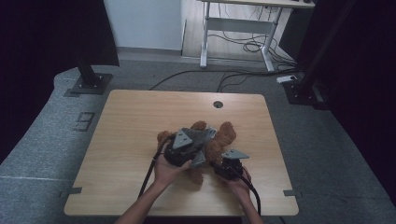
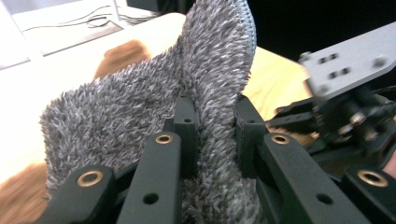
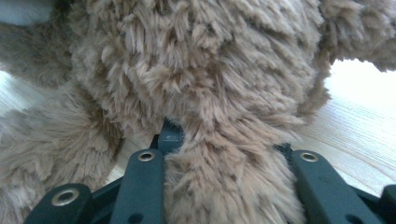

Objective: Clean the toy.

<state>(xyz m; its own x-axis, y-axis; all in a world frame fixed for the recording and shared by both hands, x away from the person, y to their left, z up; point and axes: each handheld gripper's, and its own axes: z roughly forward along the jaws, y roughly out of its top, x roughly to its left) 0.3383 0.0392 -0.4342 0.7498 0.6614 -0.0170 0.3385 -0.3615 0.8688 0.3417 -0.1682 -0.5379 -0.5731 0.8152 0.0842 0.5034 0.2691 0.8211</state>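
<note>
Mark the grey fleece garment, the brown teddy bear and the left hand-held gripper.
grey fleece garment (image 2: 140, 116): left gripper view, fuzzy panel above the jaws.
brown teddy bear (image 3: 210, 84): right gripper view, furry body.
left hand-held gripper (image 2: 212, 135): left gripper view, midway between fingertips, on clamped fleece.

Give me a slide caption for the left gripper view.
Left hand-held gripper shut on a fold of grey fuzzy cloth, lifted above the wooden table.

Cloth (image 1: 198, 136) drapes over teddy bear (image 1: 219, 142) on table (image 1: 130, 121).
</note>
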